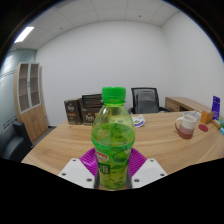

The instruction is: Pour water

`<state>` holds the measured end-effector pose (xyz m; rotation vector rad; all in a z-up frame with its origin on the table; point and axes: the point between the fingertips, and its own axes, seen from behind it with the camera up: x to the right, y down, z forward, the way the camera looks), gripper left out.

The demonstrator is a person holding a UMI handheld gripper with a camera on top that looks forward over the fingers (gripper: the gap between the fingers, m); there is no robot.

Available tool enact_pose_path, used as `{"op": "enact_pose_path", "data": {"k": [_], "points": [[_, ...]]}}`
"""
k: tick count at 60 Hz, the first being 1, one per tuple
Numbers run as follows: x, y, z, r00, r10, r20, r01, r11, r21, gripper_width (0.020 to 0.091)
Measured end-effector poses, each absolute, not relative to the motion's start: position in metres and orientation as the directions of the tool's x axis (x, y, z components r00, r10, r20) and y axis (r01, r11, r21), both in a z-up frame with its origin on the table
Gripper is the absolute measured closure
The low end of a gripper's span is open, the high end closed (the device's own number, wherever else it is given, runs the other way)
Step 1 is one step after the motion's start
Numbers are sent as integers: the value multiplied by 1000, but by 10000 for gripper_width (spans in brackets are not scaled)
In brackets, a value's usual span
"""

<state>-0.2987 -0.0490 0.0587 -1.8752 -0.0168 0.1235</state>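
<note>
While the bottle [112, 140] stands upright between your fingers, you are at the carrying stage of the pour: the grasp looks made, the tilt is not yet begun. It is a clear plastic bottle with a green cap [113, 96] and a green label, and the liquid inside shows pale green rather than plain water. It fills the middle of the view, rising straight up from the claw [113, 170].

Your claw is clenched on it, as far as you can judge: the purple pads [92, 158] sit tight against the bottle's lower body on both sides with no gap showing, so the fingers are closed to just the width of the bottle. Whether its base rests on the wooden table [60, 150] or hangs just clear of it, you cannot tell, since the bottle's foot is hidden low between the fingers.

The cap appears to be on, and that matters: nothing will pour until it is off, which one claw cannot do alone. Beyond the bottle and off to the right of the fingers stands a mug [186, 124], well apart from you, with small items near it. That seems the likely vessel. Your next move calls for carrying the bottle across to it, keeping it level, bringing the neck over the rim, then rolling your wrist slowly.

Further back are black chairs [146, 98] against a white wall.
</note>
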Motion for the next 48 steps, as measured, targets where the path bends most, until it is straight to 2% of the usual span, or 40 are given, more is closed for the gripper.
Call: {"op": "enact_pose_path", "data": {"k": [8,15,21,33,39,48], "points": [[-282,-37,67,964,52,-262,-224,-374,-900,739],[-252,-3,92,888,-1,-460,-426,-382,-820,739],[-219,24,111,767,-76,-637,-609,-401,-685,739],[-159,71,146,358,-173,-918,-895,-343,-284,740],[-142,84,162,114,-190,-975,-950,-308,-51,741],[-120,99,165,-197,-214,-957,-939,-238,247,741]]}}
